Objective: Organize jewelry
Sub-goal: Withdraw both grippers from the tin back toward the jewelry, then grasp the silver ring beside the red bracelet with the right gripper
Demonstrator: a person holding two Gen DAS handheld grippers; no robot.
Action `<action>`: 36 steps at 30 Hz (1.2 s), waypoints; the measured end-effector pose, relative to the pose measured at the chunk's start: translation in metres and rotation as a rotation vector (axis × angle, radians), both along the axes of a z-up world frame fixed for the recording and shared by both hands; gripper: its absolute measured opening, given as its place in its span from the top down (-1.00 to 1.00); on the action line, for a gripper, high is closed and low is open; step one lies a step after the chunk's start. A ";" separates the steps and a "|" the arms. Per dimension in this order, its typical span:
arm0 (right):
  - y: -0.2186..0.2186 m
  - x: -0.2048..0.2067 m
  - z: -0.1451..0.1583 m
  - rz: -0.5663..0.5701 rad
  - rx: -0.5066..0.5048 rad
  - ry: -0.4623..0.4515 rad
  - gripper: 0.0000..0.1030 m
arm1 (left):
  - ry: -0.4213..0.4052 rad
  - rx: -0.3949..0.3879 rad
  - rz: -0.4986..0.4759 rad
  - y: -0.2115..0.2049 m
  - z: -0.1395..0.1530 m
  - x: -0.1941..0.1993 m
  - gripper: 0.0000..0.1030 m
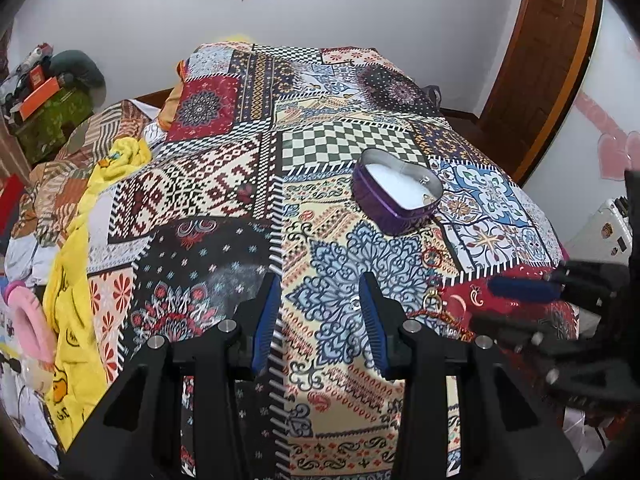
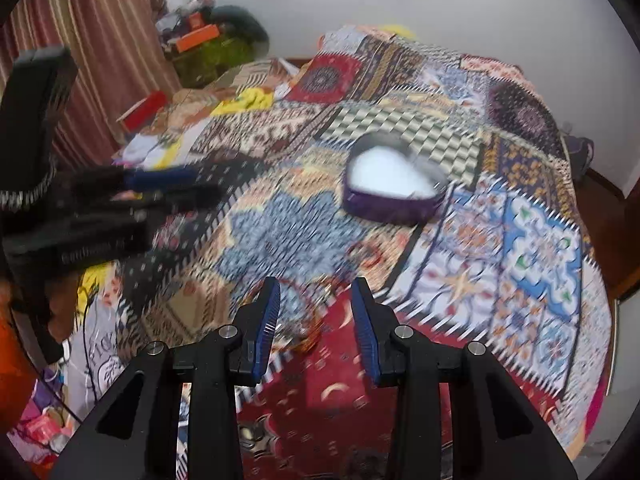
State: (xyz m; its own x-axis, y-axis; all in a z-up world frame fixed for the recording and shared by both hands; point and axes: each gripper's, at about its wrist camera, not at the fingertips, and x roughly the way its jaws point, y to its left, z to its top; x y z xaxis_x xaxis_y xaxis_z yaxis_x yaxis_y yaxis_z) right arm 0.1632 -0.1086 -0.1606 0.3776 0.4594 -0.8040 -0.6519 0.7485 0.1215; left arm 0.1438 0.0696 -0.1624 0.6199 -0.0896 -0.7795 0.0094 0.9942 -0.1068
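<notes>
Both tools spread, holding nothing: left tool (image 1: 320,316), right tool (image 2: 314,314). Heart-shaped tin (image 1: 396,192) (purple, white-lined) lies on the bed (image 1: 224,184), well ahead of both; earrings (image 1: 434,300) beside the left tool.

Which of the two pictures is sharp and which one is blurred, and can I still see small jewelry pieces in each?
Left wrist view: sharp; the heart-shaped tin shows small pieces inside, and a gold ring lies on the bedspread. Right wrist view: strong motion blur; the tin is smeared, and jewelry near the right gripper cannot be made out; only the gripper itself looks crisp.
</notes>
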 end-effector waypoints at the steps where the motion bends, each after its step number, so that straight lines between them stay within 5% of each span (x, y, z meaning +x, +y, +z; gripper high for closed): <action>1: 0.002 -0.003 -0.003 0.005 -0.004 0.005 0.36 | 0.004 -0.007 0.005 0.002 -0.001 -0.002 0.22; 22: 0.020 -0.013 -0.034 0.033 -0.054 0.028 0.36 | 0.043 -0.072 0.013 -0.003 -0.020 -0.027 0.22; 31: 0.019 -0.017 -0.033 0.030 -0.053 0.007 0.47 | 0.049 -0.086 -0.004 -0.011 -0.021 -0.027 0.22; 36: 0.008 -0.012 -0.019 0.009 0.010 0.022 0.69 | 0.052 -0.091 -0.019 -0.018 -0.021 -0.025 0.22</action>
